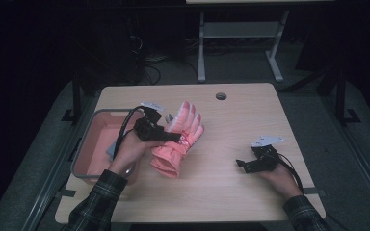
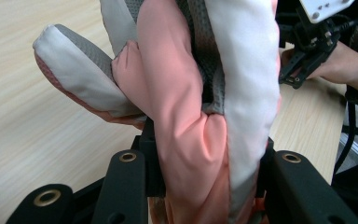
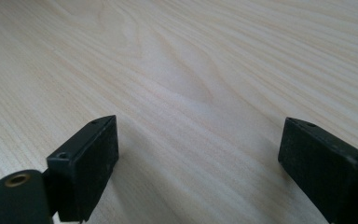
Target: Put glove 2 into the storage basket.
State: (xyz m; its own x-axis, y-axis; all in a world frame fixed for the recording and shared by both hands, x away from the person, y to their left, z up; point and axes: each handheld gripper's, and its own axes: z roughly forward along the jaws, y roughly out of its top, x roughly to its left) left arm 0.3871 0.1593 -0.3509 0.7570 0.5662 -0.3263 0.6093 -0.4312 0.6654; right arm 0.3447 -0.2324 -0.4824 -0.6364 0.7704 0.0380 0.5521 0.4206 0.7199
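Left gripper [image 1: 171, 136] clamped on pink glove [image 1: 178, 142], jaws pressing both sides of the padded fabric across its middle; seen close in the left gripper view, glove [image 2: 191, 116] bunched between the 2 black jaws, grey-and-white thumb [image 2: 81, 79] sticking out to one side. Glove held over wooden table [image 1: 231, 192], left of centre, fingers pointing away from the person, cuff end toward the near edge; whether the cuff touches the tabletop cannot be told. Pink tray [image 1: 96, 139] just beside the glove, at the table's left edge, partly behind the left hand [image 1: 127, 151].

Right gripper [image 1: 243, 163] low at the table's right side, well apart from the glove, jaws spread wide with nothing between them; bare tabletop [image 3: 191, 84] between jaws in right gripper view. Right hand [image 1: 282, 178] behind it.
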